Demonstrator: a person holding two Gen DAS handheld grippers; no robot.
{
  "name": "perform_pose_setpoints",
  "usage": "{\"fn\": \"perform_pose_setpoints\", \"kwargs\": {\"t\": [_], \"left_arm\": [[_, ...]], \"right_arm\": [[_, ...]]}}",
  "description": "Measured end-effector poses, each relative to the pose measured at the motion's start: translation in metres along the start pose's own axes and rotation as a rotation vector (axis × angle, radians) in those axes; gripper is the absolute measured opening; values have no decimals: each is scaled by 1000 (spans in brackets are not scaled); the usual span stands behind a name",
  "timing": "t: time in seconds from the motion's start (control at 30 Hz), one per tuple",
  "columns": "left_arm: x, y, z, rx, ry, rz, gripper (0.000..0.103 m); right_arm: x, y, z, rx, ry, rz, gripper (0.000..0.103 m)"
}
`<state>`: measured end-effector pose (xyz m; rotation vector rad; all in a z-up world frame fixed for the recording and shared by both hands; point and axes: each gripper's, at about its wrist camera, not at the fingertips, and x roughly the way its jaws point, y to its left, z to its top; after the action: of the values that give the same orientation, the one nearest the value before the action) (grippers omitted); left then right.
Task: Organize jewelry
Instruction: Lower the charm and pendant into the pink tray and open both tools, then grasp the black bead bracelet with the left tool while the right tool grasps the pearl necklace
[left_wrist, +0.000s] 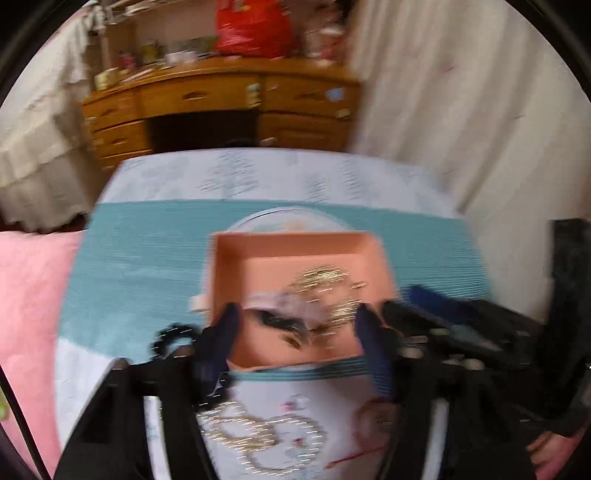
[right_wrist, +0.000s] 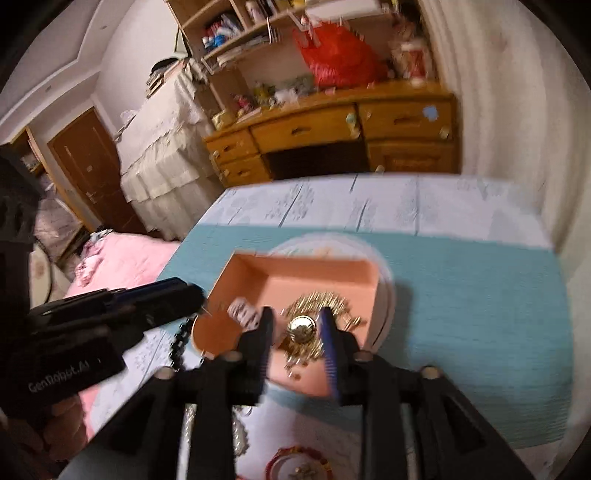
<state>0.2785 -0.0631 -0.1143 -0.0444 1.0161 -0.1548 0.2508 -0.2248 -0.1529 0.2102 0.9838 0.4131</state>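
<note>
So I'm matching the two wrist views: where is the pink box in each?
Left wrist: pink box centre, just beyond the left gripper.
Right wrist: pink box centre, under the right gripper.
Shared landmark: wooden desk with the red bag.

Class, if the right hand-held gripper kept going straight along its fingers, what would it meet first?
Probably the gold jewelry piled in the pink box; the right hand-held gripper brackets a round gold piece, though depth is unclear.

Jewelry (right_wrist: 314, 314) in box (right_wrist: 354, 271), box on mat (right_wrist: 480, 314), desk (right_wrist: 332, 125) behind table (right_wrist: 369, 199)
</note>
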Motion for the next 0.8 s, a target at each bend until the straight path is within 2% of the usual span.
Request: {"fn": "perform_pose_setpoints", "kwargs": {"t": [0.07, 0.13, 0.17, 0.23, 0.33, 0.43, 0.5, 0.57, 0.63, 0.73, 0.8], "left_arm": [[2, 7, 2, -21, 21, -20, 68], [1, 13, 6, -34, 37, -40, 69], [-1, 15, 9, -33, 32, -35, 70], [-4, 20, 13, -22, 10, -10, 81], [-6, 25, 11, -7, 5, 41, 90], [8, 36, 1, -11, 93, 126, 94], [22, 45, -10, -18, 178, 151, 94], [33, 60, -22, -50, 260, 151, 94], [39, 74, -32, -86, 305, 128, 94], [41, 97, -42, -115, 350, 118, 94], [43, 109, -47, -99, 372, 143, 94]], "right_arm": [[1, -6, -3, 34, 17, -19, 41], [-2, -12, -6, 80, 18, 1, 43], [-5, -15, -7, 109, 13, 8, 47], [-8, -20, -7, 138, 8, 8, 58], [-9, -21, -8, 160, 5, -6, 65], [-7, -20, -14, 197, 18, -12, 75], [-4, -18, -23, 259, 36, 22, 77], [-1, -11, -33, 308, 47, 45, 78], [1, 0, -44, 327, 56, 37, 81], [4, 23, -60, 318, 68, -21, 83], [4, 40, -72, 301, 68, -55, 83]]}}
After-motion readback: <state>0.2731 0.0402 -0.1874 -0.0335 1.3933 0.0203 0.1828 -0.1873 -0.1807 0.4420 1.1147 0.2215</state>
